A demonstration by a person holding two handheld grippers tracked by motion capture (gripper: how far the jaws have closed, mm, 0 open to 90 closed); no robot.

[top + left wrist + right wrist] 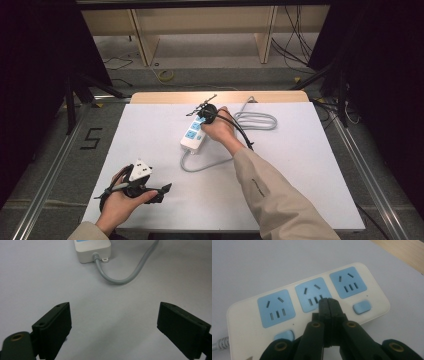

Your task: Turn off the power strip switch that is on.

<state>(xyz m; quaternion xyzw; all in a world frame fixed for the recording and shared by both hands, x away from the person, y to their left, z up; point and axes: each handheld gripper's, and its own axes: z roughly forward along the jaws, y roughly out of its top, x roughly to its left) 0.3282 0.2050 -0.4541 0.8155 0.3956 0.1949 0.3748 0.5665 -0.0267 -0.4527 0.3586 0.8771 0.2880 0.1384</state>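
A white power strip (193, 134) with three blue sockets lies near the middle of the white table (300, 165), running lengthwise away from the person, and its grey cable (207, 164) leaves the near end, bends right across the table and ends in a loose coil (256, 120) beyond the strip's right side. The right hand-held gripper (204, 119), held in the right hand (219, 131), reaches over the far part of the strip. In the right gripper view its two black jaws are pressed together with nothing between them, and the joined tips (328, 302) sit over the lower edge of the middle socket (313, 294), just beside the row of three short slots; whether the tips actually touch the plastic cannot be told. Two blue rocker switches show there too, one (361, 307) below the right-hand socket and one (284, 335) partly hidden behind the jaws. The left hand-held gripper (162, 191), in the left hand (120, 204), rests low over the near left part of the table, well apart from the strip. In the left gripper view its jaws are spread wide over bare table, pointing toward the strip's cable end (93, 250), and hold nothing.
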